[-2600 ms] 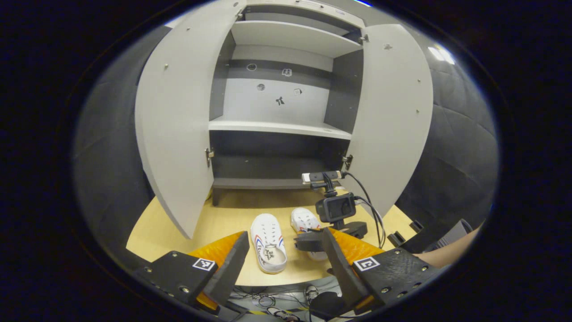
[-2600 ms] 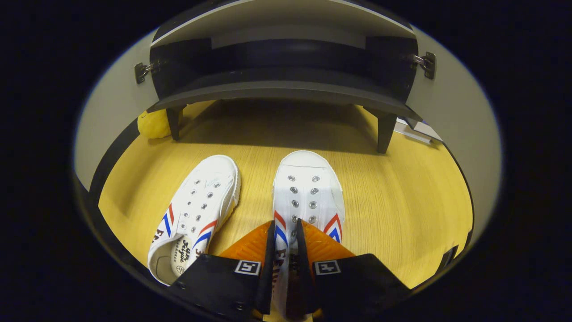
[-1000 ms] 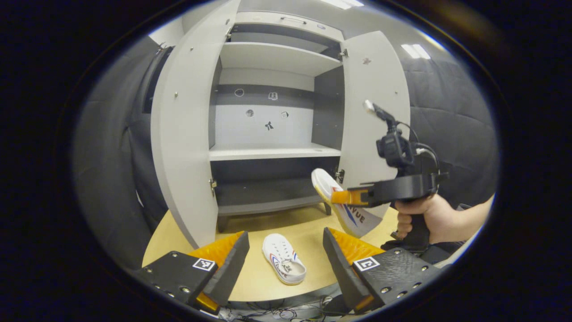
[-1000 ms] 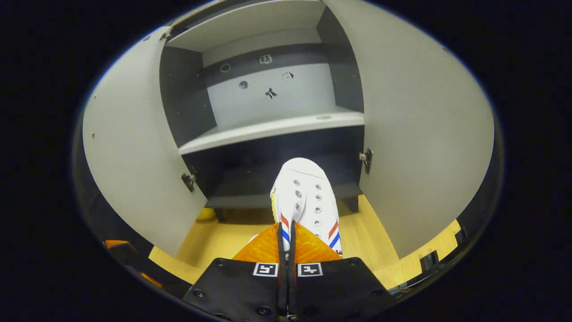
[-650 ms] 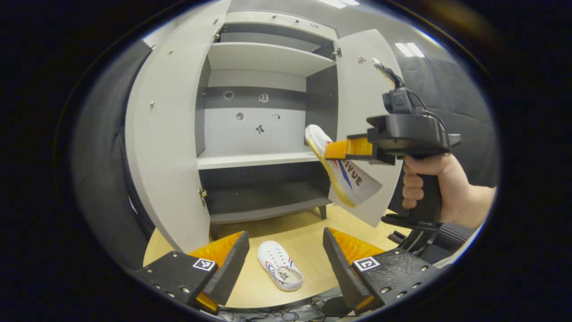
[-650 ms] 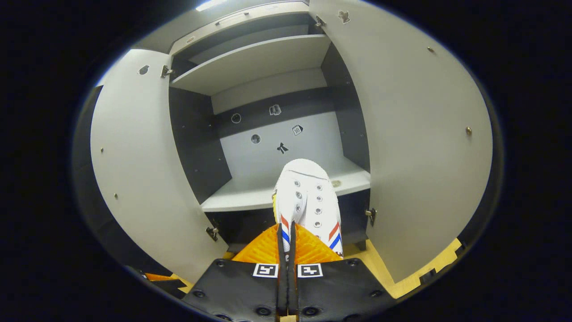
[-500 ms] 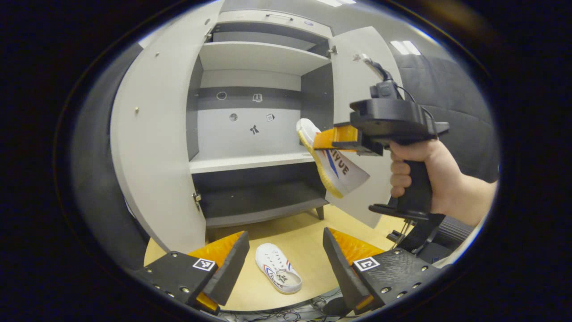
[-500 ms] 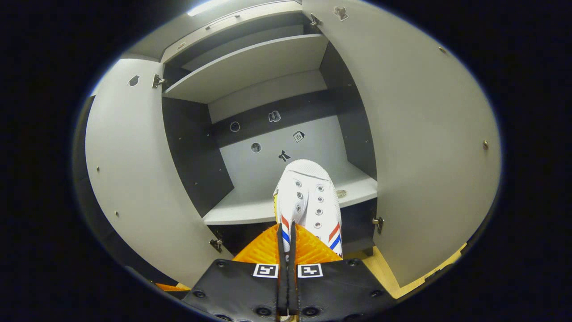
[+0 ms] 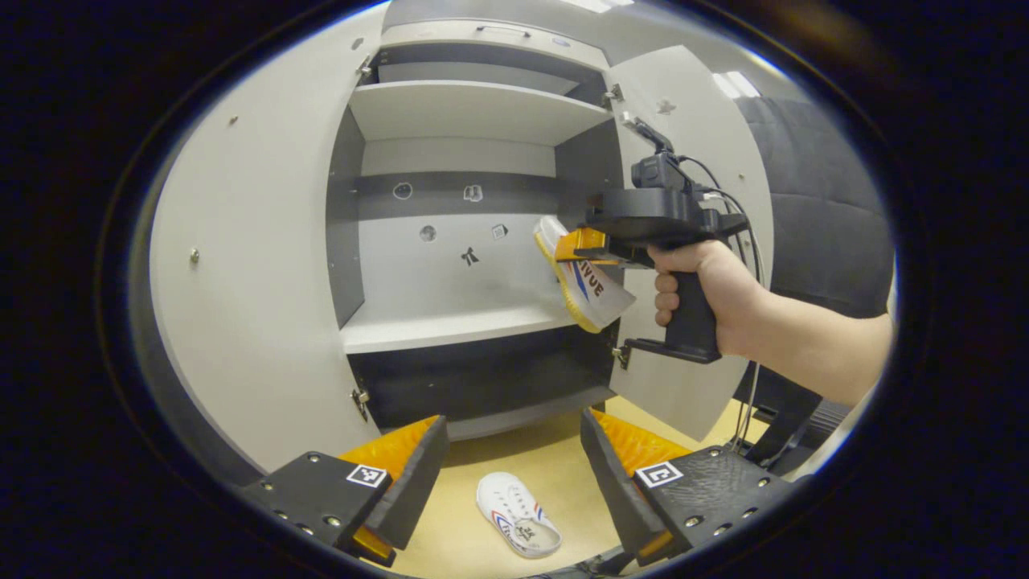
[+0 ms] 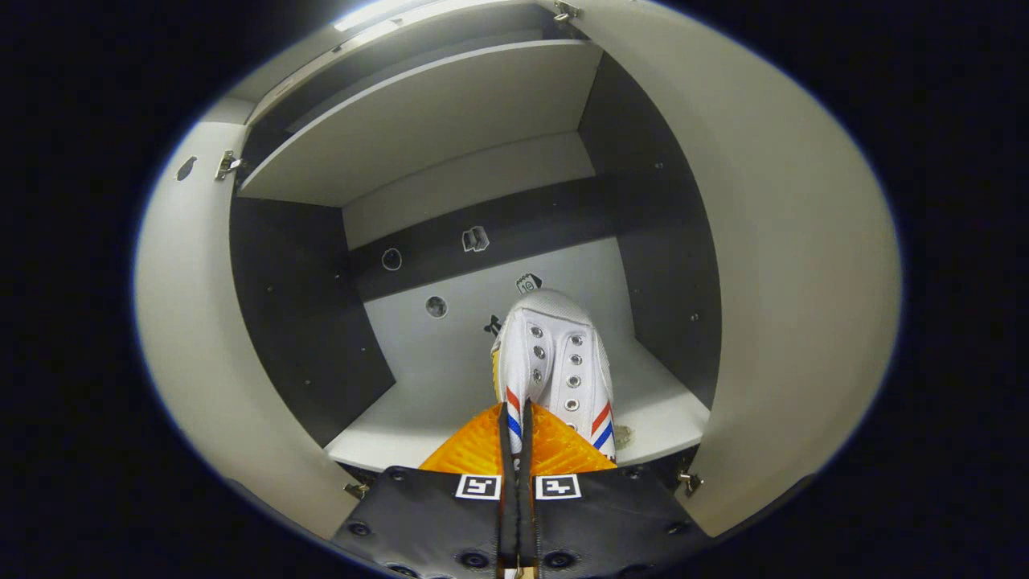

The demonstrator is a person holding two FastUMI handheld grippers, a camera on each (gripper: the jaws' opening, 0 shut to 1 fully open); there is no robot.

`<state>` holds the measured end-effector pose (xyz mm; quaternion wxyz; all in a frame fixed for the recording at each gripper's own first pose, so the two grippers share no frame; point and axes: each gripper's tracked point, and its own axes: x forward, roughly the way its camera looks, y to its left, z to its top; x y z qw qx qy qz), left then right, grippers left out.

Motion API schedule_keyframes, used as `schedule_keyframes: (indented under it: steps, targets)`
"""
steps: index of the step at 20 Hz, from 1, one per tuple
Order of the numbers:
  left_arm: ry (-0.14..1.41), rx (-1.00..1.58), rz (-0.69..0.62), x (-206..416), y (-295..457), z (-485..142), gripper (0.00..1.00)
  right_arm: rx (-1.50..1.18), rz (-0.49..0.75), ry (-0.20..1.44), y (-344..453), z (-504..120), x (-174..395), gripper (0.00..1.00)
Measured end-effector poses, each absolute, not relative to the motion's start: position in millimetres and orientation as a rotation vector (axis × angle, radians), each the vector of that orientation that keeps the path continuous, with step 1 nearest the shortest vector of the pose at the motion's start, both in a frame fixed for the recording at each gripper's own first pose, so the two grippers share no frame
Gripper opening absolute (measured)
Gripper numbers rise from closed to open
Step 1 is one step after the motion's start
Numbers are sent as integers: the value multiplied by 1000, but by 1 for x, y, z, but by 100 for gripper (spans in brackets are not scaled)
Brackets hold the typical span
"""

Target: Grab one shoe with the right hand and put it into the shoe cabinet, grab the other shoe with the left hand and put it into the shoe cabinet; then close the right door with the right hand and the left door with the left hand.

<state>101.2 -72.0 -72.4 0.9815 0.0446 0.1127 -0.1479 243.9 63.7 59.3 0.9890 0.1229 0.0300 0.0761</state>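
Note:
My right gripper is shut on the collar of a white shoe with red and blue stripes, toe pointing into the shoe cabinet. In the left gripper view the same shoe hangs, sole down and tilted, from that gripper just above the right end of the middle shelf, held by a hand. The second white shoe lies on the wooden floor below, between the fingers of my left gripper, which is open and well above it. Both cabinet doors stand open.
The left door and right door flank the opening. The upper shelf and the dark bottom shelf are bare. Small stickers dot the back panel. Cables hang from the right gripper.
The right gripper has carried its shoe forward into the cabinet, over the middle shelf. The left gripper has drifted nearer the cabinet, still open; the floor shoe has not moved.

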Motion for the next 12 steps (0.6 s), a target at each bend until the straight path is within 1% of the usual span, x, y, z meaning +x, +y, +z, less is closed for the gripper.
schedule_keyframes:
  steps: [4,5,6,9,10,12]
  targets:
    - [235,74,-230,112,-62,-73,94,246,137,81,57,60,294,1]
    - [241,70,-213,111,-61,-76,95,241,133,85,57,58,300,2]
    - [250,63,-201,111,-60,-77,94,236,133,91,57,56,310,2]
    - [262,64,-149,117,-51,-80,94,223,153,112,66,49,340,1]
    - [261,65,-131,117,-50,-79,95,211,157,119,69,46,348,2]
    - [264,60,-99,119,-46,-79,94,198,165,139,73,40,360,2]
